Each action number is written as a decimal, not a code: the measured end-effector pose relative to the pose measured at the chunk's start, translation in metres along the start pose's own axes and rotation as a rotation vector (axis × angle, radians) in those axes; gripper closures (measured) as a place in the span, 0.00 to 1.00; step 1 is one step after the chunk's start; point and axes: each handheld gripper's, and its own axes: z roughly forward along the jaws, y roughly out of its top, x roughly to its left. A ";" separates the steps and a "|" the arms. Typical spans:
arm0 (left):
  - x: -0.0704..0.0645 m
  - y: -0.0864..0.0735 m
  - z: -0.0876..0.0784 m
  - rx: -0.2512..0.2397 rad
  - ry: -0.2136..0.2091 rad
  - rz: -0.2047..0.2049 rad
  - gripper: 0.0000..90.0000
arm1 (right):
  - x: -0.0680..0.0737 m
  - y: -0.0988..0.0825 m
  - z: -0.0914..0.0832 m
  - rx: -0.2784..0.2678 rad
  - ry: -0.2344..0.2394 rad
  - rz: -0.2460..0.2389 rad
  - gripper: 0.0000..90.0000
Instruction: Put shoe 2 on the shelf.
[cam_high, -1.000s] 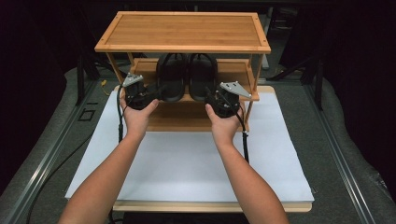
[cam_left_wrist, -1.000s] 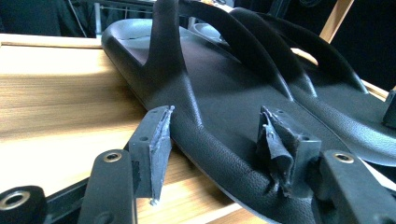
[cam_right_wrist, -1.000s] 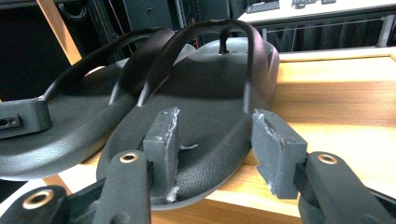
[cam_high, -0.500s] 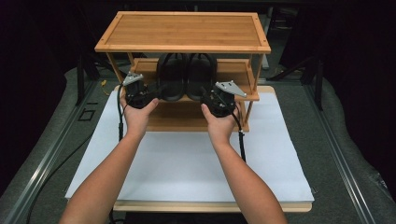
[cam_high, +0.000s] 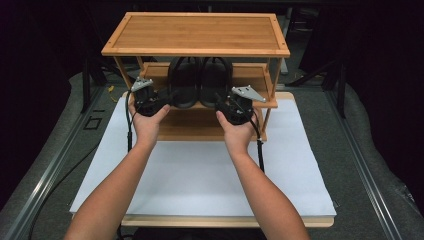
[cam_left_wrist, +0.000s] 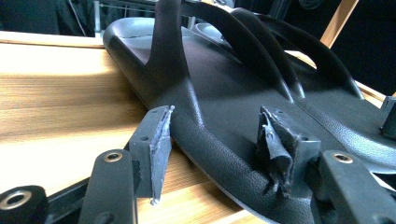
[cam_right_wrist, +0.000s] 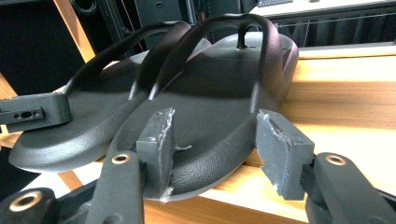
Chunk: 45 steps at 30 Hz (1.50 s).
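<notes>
High view: two bare forearms reach up from the bottom edge over a white sheet (cam_high: 200, 175) on the table, each hand holding a gripper at the front of a bamboo shoe rack (cam_high: 195, 32). The left gripper (cam_high: 159, 100) and right gripper (cam_high: 223, 103) sit at the heel ends of a pair of black flip-flops on the rack's middle shelf (cam_high: 252, 75).

Left gripper view shows its jaws spread around the heel of the left flip-flop (cam_left_wrist: 224, 93); one pad stands just clear of the sole's edge, the other lies against its top face, with no squeeze visible.

Right gripper view shows its jaws parted, having just been opening, with the heel of the right flip-flop (cam_right_wrist: 210, 98) between them, the far pad clearly off the sole. Both flip-flops lie flat, side by side, toes pointing away.
</notes>
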 end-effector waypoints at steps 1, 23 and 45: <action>0.000 0.000 0.000 0.001 0.000 -0.001 0.50 | 0.000 0.000 0.000 0.001 -0.001 0.000 0.52; 0.003 0.013 -0.016 -0.029 -0.011 -0.002 0.47 | 0.001 0.013 -0.010 -0.010 0.028 -0.030 0.50; 0.004 0.022 -0.065 -0.068 -0.036 0.063 0.48 | -0.013 0.022 -0.056 -0.041 0.032 -0.109 0.48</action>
